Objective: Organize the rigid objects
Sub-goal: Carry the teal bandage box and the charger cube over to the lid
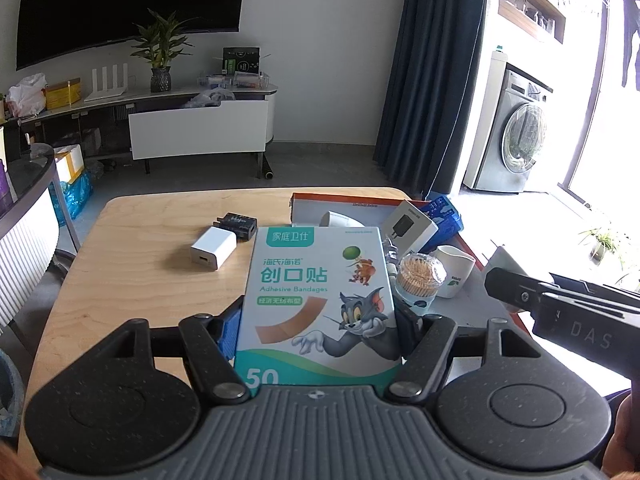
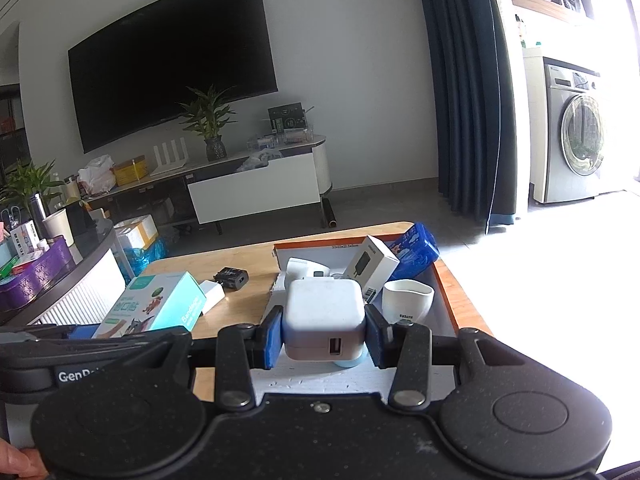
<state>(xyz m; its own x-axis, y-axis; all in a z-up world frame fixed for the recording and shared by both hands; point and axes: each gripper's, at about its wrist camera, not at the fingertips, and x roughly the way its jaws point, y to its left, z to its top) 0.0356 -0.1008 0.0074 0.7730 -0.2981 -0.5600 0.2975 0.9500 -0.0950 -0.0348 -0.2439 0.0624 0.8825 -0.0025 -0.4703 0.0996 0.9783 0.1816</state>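
Boxes and chargers are being gathered, it seems, into the orange-rimmed tray at the right side of the wooden table. The left gripper pinches a bandage box by its two long sides, so the flat box stays steady and its face is up. The right gripper presses its blue pads on a white charger, which hangs above the near part of the tray, probably to go in. Inside the tray stand a white cup, a small white box and a blue packet. Two more chargers, one white and one black, lie on the table outside the tray, near each other.
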